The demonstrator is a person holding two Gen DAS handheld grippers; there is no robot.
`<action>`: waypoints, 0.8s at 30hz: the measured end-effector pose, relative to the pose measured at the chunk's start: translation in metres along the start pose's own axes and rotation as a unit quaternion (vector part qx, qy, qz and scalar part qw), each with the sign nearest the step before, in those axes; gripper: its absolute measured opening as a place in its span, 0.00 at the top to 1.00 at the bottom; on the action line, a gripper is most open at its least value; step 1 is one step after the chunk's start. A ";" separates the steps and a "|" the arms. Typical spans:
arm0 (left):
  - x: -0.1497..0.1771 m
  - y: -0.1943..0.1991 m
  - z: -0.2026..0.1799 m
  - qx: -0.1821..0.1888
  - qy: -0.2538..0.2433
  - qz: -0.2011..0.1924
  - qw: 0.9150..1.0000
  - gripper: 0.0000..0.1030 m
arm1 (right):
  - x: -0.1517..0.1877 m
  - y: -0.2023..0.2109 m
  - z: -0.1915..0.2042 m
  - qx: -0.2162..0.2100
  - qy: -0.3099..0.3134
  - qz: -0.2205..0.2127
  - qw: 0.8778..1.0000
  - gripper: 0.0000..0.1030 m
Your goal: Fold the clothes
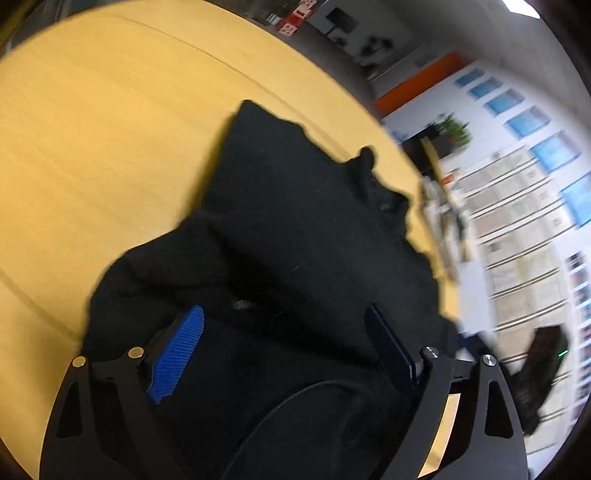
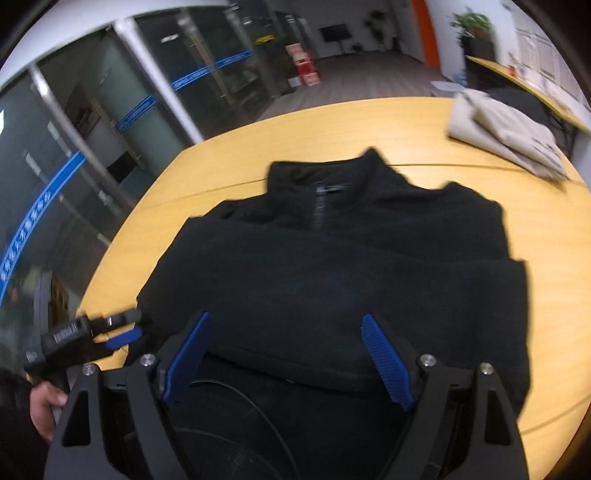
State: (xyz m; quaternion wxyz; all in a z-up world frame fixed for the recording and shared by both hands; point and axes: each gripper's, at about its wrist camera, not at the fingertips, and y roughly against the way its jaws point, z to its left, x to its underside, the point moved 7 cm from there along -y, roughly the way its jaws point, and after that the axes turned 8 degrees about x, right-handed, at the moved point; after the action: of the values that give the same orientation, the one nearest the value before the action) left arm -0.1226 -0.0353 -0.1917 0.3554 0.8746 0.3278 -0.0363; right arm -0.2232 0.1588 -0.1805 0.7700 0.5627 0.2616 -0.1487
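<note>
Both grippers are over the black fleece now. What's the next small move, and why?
Probably close the right gripper on the near hem of the black fleece. Its jaws stand open astride that edge, holding nothing, and the left gripper is open too, so no fold can start without a grip.

Yellow table [image 2: 535,258], potted plant [image 2: 472,22]

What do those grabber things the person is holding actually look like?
Each gripper, left and right, is a black metal frame with triangular cut-outs and silver bolts, ending in two ridged blue fingers. A black cable loops behind them.
</note>
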 end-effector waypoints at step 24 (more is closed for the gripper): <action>-0.021 -0.054 0.014 0.142 0.089 -0.006 0.986 0.13 | 0.038 -0.079 0.020 0.020 0.047 0.073 0.996 0.16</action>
State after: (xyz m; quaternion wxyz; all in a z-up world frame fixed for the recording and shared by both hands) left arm -0.1688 -0.0270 -0.2285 0.1971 0.9138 0.3550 -0.0062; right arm -0.2291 0.1168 -0.2598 0.7539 0.6022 0.2530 -0.0705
